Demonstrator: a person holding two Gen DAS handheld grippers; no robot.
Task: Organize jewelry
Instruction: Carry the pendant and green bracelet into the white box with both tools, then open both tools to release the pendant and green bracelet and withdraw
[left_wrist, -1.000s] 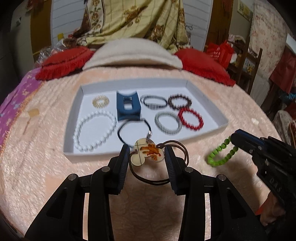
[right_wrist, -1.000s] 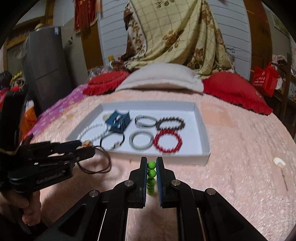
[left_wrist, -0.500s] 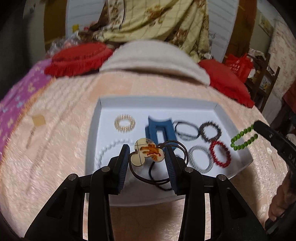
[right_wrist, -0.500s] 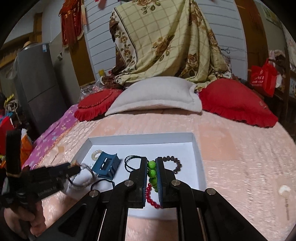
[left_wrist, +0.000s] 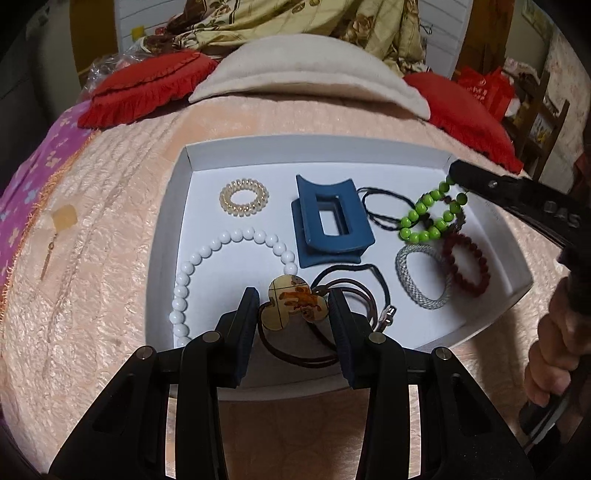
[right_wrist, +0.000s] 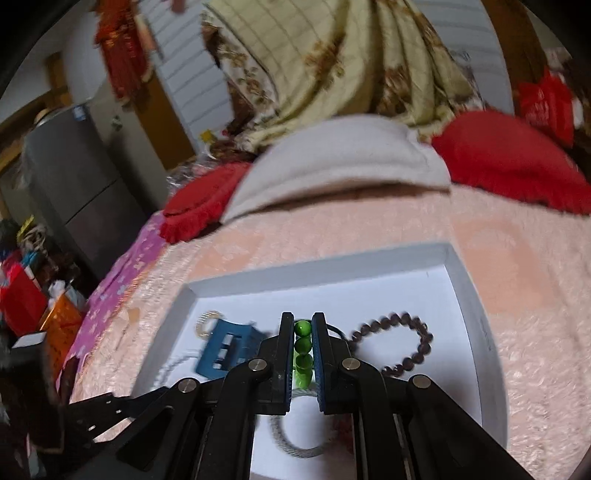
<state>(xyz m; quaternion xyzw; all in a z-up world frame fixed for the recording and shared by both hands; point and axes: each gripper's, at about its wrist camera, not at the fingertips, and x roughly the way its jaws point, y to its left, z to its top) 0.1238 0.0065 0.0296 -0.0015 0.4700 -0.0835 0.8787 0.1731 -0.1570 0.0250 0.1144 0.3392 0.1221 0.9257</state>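
In the left wrist view, the left gripper (left_wrist: 293, 314) sits low in the centre of the frame, its two dark fingers pinching a pale cloud-shaped pendant (left_wrist: 295, 306) with orange markings, from which a brown cord (left_wrist: 314, 354) loops down between the fingers. It hangs over the near edge of a white tray (left_wrist: 173, 206) that rests on a peach bedspread (left_wrist: 110, 240). Inside the tray, a clear coil hair tie (left_wrist: 243, 195) lies at upper left, a white bead bracelet (left_wrist: 207, 266) curves below it, a blue hair claw (left_wrist: 328, 221) stands in the middle, a black cord necklace (left_wrist: 354, 273) lies just behind the pendant, and a silver mesh bracelet (left_wrist: 421, 277) and dark red bead bracelet (left_wrist: 467, 264) lie side by side at right. At the right of this frame the right gripper (left_wrist: 456, 175) reaches in over the tray's far right corner, clamped on a green bead bracelet (left_wrist: 424, 218) that dangles above the tray. In the right wrist view, the right gripper (right_wrist: 303, 332) has its fingers pressed close on the green bead bracelet (right_wrist: 303, 345), with a brown bead bracelet (right_wrist: 410, 347) lying in the tray just right of it. Red cushions (left_wrist: 147, 85) and a beige pillow (left_wrist: 295, 70) lie across the top of the frame.
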